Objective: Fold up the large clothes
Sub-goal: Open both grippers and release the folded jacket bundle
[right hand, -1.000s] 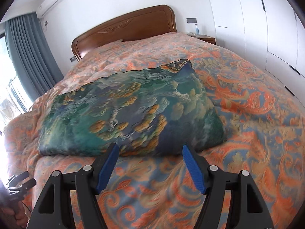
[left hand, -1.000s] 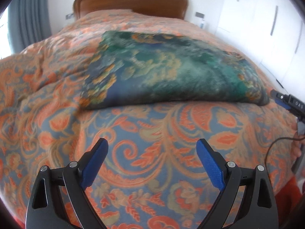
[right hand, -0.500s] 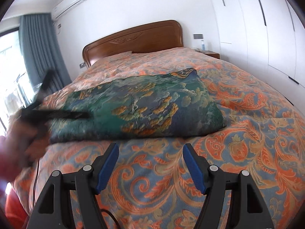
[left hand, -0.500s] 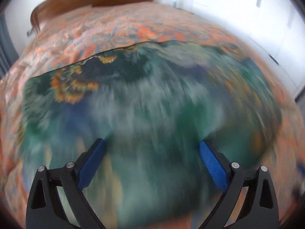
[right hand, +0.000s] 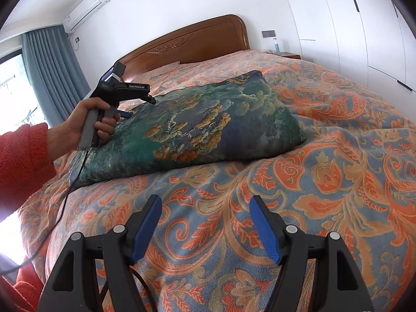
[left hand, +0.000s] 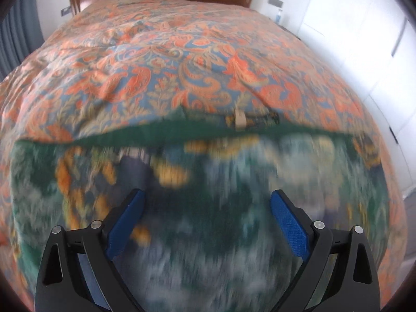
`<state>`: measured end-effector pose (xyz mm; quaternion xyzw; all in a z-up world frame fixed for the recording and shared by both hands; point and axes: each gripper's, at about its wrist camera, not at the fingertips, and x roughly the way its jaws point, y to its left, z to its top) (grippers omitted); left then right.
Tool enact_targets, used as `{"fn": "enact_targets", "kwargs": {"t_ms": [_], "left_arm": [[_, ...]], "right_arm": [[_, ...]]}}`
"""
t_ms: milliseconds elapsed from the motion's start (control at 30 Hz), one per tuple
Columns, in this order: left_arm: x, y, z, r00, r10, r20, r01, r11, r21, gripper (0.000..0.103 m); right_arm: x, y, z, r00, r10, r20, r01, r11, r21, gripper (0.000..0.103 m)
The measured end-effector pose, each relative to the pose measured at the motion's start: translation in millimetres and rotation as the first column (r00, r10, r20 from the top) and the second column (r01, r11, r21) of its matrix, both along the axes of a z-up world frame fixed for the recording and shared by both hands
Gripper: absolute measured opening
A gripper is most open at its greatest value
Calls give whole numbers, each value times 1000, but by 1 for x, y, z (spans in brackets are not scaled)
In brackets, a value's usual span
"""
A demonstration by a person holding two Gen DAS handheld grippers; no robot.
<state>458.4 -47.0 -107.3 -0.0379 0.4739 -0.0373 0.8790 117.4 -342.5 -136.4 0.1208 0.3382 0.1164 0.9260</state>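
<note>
A folded green and blue patterned garment (right hand: 208, 127) lies on the orange and blue bedspread (right hand: 325, 182). In the left wrist view the garment (left hand: 221, 195) fills the lower half, blurred by motion, with its far edge and a small beige tag (left hand: 239, 121) ahead. My left gripper (left hand: 206, 208) is open and empty just above the garment; in the right wrist view it (right hand: 140, 106) hovers over the garment's left part, held by a hand. My right gripper (right hand: 205, 213) is open and empty over the bedspread, in front of the garment.
A wooden headboard (right hand: 197, 41) stands at the far end of the bed. White wardrobes (right hand: 351, 26) line the right wall. A blue-grey curtain (right hand: 52, 72) hangs at the left. A black cable (right hand: 62, 208) trails down from the left gripper.
My left gripper has moved forward over the garment toward its far edge. My right gripper has pulled back and away from the garment. Both stay open.
</note>
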Motion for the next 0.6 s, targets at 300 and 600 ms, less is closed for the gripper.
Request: {"fn": "enact_targets", "kwargs": {"t_ms": [300,600], "left_arm": [[-116,-26,-3,979,-194,68,184,974,130,98],[-181,-51,3,936,-342,82,312,916,253,98]], "right_arm": [[-3,7,0,1000,7,-25,-6,999,41,71],[18,-7,11,997,-26,-69,33,994,105,73]]}}
